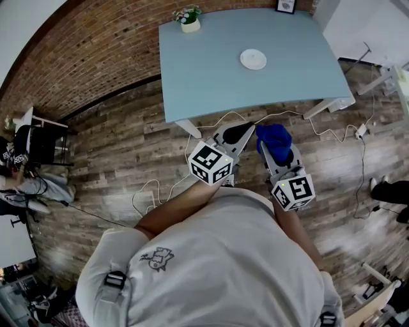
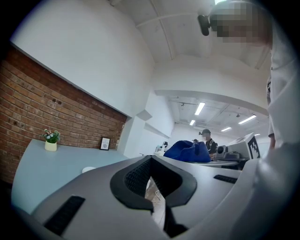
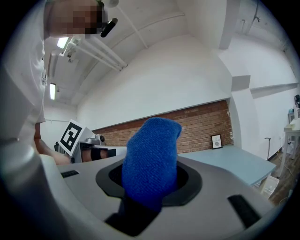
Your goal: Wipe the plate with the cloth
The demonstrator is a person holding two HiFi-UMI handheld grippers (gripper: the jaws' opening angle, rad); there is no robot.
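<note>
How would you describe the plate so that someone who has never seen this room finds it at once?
Find the pale blue table that stands against the brick wall. The plate lies on its top, away from the wall edge. It is the only flat, round, white thing there; the potted plant and the picture frame stand upright along the wall edge.

- No word, number or brand can be read in any view.
- Left cube [image 1: 209,163]: black-and-white square markers, block patterns and not letters.
- Right cube [image 1: 294,191]: the same kind of markers, with no characters.
- Shirt [image 1: 211,268]: a small dark printed drawing [image 1: 156,258], too small to read any lettering in it.
- Framed picture [image 1: 285,6] on the bench [image 1: 211,70]: its print is too small to read.
</note>
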